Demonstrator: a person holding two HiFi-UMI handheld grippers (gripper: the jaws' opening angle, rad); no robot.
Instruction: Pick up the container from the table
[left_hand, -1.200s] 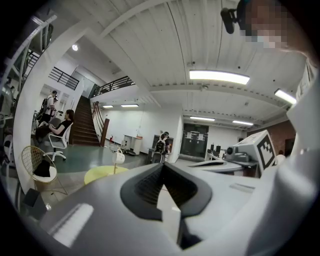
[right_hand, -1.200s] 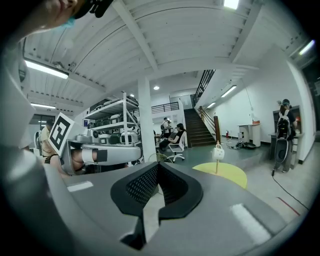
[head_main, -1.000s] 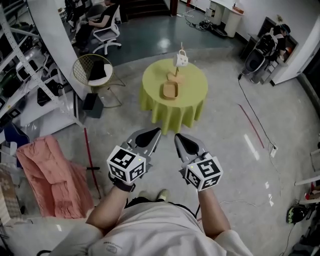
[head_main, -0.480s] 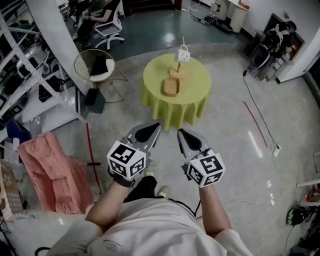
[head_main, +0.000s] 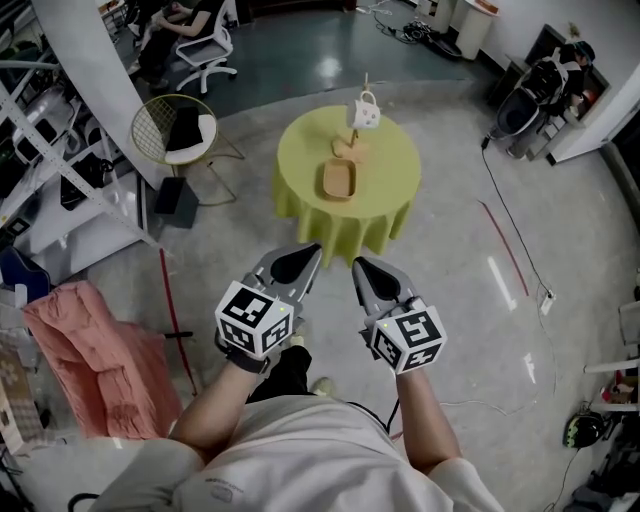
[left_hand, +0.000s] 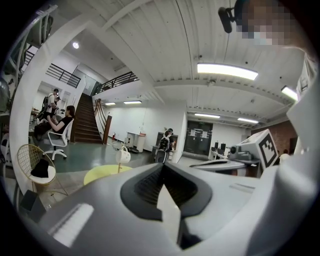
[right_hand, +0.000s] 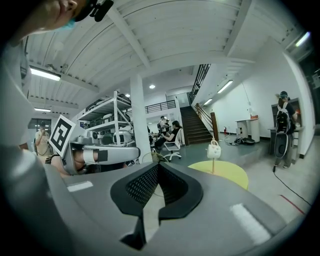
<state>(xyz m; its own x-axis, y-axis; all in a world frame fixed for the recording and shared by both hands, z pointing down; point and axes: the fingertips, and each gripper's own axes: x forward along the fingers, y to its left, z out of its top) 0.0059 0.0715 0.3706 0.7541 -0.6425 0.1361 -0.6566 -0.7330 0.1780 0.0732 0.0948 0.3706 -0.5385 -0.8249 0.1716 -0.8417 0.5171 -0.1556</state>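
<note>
A tan wooden container (head_main: 338, 180) lies on a round table (head_main: 395, 190) with a yellow-green cloth, a few steps ahead in the head view. Behind it a white mug (head_main: 363, 116) hangs on a small stand. My left gripper (head_main: 310, 252) and right gripper (head_main: 358, 264) are held side by side at waist height, well short of the table, both shut on nothing. In the left gripper view the table (left_hand: 102, 173) and mug (left_hand: 122, 155) show beyond the shut left gripper (left_hand: 163, 165). The right gripper view shows the table (right_hand: 225, 172) and mug (right_hand: 214, 149) past the right gripper (right_hand: 158, 165).
A wire chair (head_main: 165, 130) and a white pillar (head_main: 90, 90) stand left of the table. A pink cloth heap (head_main: 85, 340) lies at the near left beside metal shelving (head_main: 40, 170). A cable (head_main: 510, 240) runs over the floor at the right. A person sits on an office chair (head_main: 205, 45) far back.
The view has shifted a little as the person steps; the table sits slightly left and nearer. Both grippers keep their pose and stay shut.
</note>
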